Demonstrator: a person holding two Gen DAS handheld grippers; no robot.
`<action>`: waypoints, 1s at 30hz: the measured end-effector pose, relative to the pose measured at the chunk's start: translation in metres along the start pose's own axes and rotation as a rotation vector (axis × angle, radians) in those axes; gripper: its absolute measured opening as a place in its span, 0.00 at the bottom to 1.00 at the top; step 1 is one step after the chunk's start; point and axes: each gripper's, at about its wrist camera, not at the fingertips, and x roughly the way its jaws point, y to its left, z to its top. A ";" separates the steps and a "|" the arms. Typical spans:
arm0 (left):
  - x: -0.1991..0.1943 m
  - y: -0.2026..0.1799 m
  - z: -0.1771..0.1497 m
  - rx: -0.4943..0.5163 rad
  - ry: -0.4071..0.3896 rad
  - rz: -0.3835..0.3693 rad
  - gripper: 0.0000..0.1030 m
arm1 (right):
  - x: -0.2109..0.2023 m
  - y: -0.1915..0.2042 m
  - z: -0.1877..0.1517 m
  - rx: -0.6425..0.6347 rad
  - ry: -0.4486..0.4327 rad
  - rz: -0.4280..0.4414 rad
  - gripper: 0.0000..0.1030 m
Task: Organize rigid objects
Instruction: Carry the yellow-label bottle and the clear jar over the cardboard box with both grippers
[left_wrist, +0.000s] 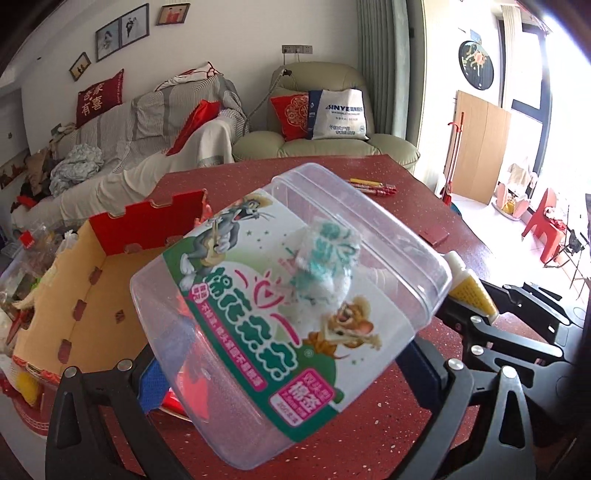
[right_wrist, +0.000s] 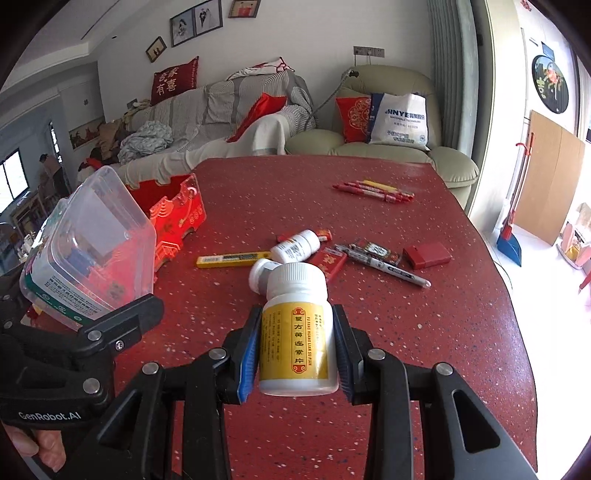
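The right gripper (right_wrist: 297, 350) clamps a white medicine bottle (right_wrist: 297, 332) with a yellow label, upright between its blue pads, above the near part of a red speckled table (right_wrist: 424, 332). The left gripper (left_wrist: 295, 369) grips a clear plastic tub (left_wrist: 291, 314) with a cartoon label, tilted, with a crumpled white and green wad (left_wrist: 325, 262) inside.

Taking the medicine bottle as the landmark: just beyond it lie a second small white bottle (right_wrist: 295, 247) on its side, a yellow strip-shaped box (right_wrist: 232, 259), a black and white marker pen (right_wrist: 391, 267), some small red packets and a red flat case (right_wrist: 426, 256). Further back and to the right lie red pens (right_wrist: 373, 192) near the far edge. To the bottle's left, the held tub stands in front of an open red cardboard box (right_wrist: 173, 218) at the table's left edge.

The table surface right of the bottle, and between the clutter and the pens, is bare. Beyond the far edge stand a covered sofa (right_wrist: 221, 110) and a green armchair (right_wrist: 388, 110).
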 end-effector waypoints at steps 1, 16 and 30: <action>-0.004 0.012 0.002 -0.019 0.002 0.002 0.99 | -0.001 0.010 0.005 -0.005 -0.007 0.022 0.36; 0.004 0.201 -0.007 -0.183 0.096 0.213 0.99 | 0.062 0.150 0.071 -0.079 -0.001 0.280 0.36; 0.048 0.194 -0.008 -0.116 0.167 0.175 0.99 | 0.099 0.185 0.094 -0.135 0.036 0.298 0.36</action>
